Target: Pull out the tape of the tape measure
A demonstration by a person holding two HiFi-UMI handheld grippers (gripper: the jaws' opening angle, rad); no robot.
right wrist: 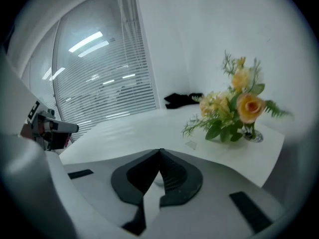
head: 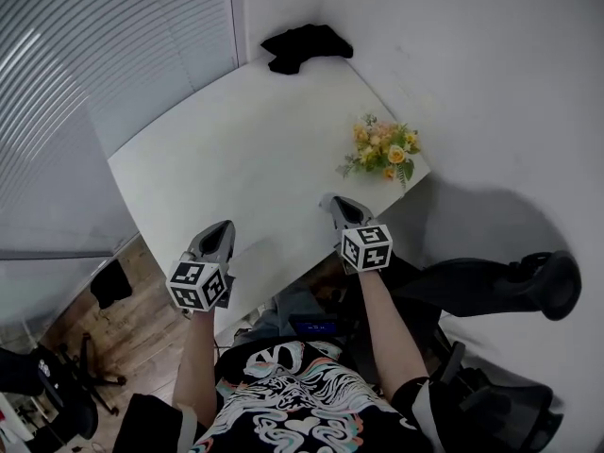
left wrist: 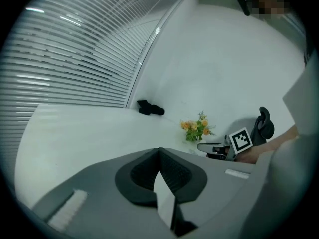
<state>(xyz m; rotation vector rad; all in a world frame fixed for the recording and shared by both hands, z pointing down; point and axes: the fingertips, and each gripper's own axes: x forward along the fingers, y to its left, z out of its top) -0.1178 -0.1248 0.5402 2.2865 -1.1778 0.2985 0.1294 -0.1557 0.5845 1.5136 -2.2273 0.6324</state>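
Observation:
No tape measure shows in any view. My left gripper (head: 219,229) hangs over the near edge of the white table (head: 255,159), shut, with nothing between its jaws. My right gripper (head: 332,201) is also at the near edge, a short way in front of the flower bouquet (head: 385,151), shut and empty. In the left gripper view the jaws of the left gripper (left wrist: 159,151) meet tip to tip, and the right gripper (left wrist: 214,148) shows off to the right. In the right gripper view the right gripper (right wrist: 160,152) has its jaws together too, above bare tabletop.
A black cloth bundle (head: 304,45) lies at the table's far corner by the wall. The bouquet (right wrist: 234,108) stands at the table's right edge. A black office chair (head: 510,286) sits to the right of the person. Window blinds (head: 94,64) run along the left.

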